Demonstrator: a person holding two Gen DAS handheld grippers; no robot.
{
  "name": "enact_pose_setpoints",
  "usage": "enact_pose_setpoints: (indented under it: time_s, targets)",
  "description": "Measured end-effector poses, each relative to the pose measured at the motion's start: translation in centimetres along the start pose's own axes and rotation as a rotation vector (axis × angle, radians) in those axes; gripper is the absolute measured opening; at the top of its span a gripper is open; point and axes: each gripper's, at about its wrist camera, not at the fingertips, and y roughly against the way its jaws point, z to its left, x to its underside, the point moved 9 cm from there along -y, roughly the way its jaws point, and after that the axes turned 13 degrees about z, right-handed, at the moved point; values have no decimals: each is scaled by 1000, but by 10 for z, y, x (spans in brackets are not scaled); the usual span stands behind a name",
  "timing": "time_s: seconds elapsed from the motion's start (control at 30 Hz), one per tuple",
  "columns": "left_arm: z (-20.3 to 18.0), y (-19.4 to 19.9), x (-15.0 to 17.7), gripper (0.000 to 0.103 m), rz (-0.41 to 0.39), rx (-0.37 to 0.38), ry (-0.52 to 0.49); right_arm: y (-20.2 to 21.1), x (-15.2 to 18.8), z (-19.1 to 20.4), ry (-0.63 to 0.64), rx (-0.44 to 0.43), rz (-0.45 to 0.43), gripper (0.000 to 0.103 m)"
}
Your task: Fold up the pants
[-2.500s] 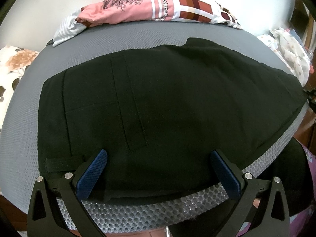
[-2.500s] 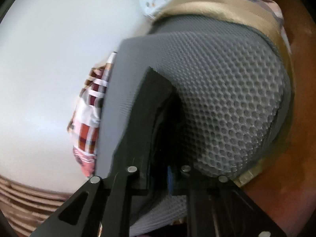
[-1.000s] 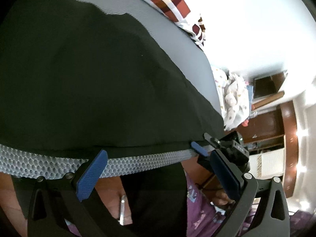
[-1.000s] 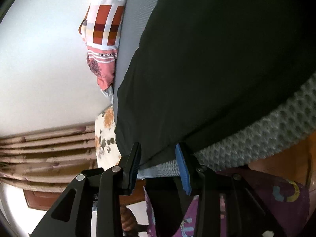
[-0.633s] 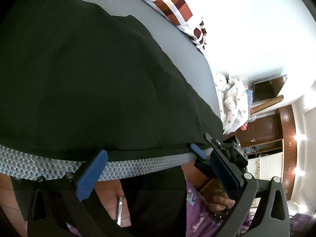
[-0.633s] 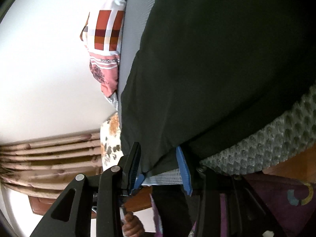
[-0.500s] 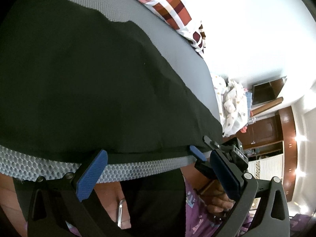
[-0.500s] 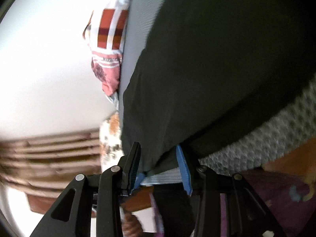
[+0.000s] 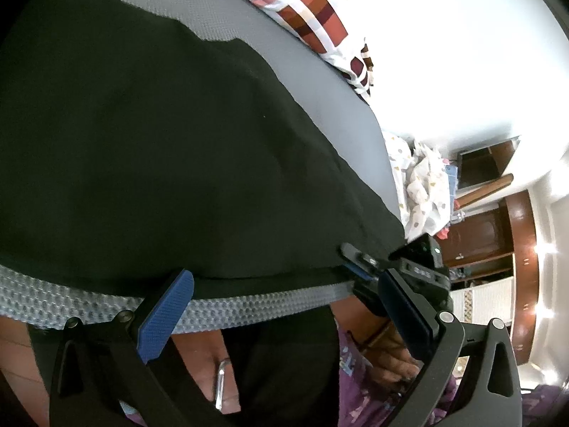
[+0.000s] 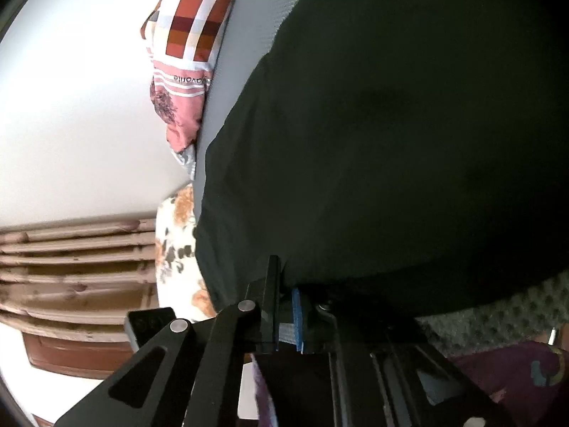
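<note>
Right gripper [image 10: 284, 306] pinches the near edge of the black pants [image 10: 391, 142] spread on the grey mattress [image 9: 320, 71]; left gripper [image 9: 281, 309] hangs spread wide, empty, at that edge.

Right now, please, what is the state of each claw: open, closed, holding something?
Left claw: open, holding nothing, at the near edge of the black pants.
Right claw: closed on the edge of the black pants.

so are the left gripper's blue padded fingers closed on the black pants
No, the left gripper stands wide open, its blue pads apart over the grey mesh mattress edge, clear of the black pants.
</note>
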Motion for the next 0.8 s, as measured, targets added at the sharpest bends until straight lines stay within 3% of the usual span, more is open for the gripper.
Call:
enact_pose_setpoints:
  time_s: [0.17,0.33,0.57,0.73,0.8]
  targets:
    - [9,7,-4,102,-15,-50,-1,4,13,12,39,-3,26,6]
    - [15,6,-6,102,-19,-61,9,-6,21,-22,-55,17,77,3]
    - [14,2,-3,102,-1,-129,-32,-7,22,-21,-43,24,78,2]
    - [11,9,-2,102,-11,-126,-39,-14,37,9,77,29,178,10]
    - [7,11,-4,102,-23,-142,-63,-19,48,30,155,60,245,20]
